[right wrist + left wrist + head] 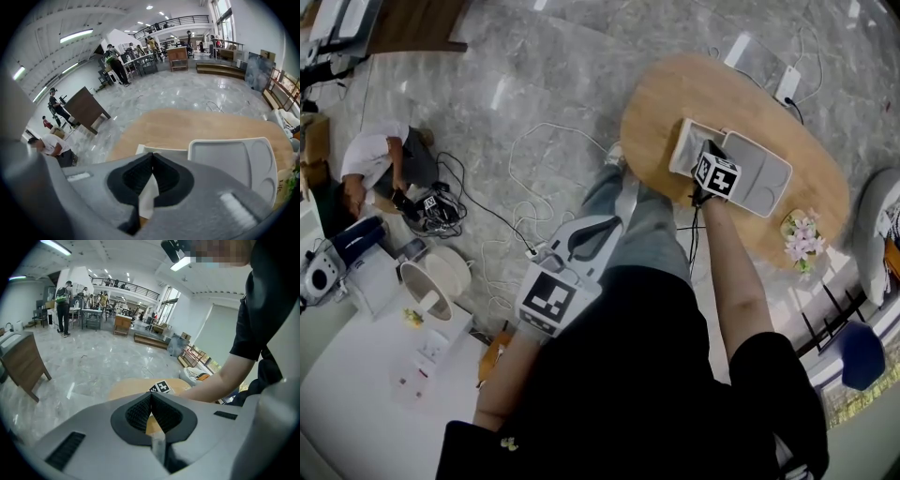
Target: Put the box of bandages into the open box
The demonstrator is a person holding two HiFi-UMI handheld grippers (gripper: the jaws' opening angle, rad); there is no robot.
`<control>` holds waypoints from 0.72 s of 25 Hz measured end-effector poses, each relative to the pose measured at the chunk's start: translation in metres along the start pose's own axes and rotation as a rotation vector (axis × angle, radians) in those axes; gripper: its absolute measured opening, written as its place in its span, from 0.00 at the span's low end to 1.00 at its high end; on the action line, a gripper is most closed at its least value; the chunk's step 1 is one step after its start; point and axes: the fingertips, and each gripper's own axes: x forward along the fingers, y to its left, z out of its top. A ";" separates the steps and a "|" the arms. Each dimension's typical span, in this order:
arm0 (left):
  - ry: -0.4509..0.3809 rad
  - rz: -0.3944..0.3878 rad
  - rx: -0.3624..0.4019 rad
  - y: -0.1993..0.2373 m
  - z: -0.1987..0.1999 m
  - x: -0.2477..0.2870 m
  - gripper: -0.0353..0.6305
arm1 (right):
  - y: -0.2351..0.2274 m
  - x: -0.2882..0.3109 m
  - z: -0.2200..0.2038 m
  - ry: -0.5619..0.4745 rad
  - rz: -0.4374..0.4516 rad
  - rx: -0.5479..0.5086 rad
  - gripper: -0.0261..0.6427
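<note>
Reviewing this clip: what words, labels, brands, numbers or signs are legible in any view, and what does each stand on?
No text can be read in any view.
Left cube, right cube: black-and-white square markers only, no letters or digits.
Open box: plain white, no print seen.
Sheet at lower left: red marks, too small to read.

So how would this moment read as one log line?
left tongs: shut, empty | right tongs: shut, over open box on wooden table | bandage box: not seen
</note>
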 end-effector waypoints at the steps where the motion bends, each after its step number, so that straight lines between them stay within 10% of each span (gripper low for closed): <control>1: 0.000 0.003 -0.003 0.000 -0.001 -0.001 0.07 | 0.001 0.003 -0.002 0.009 -0.001 -0.003 0.04; 18: -0.007 0.001 -0.018 0.005 -0.013 -0.010 0.07 | -0.005 0.018 -0.014 0.073 -0.037 -0.031 0.09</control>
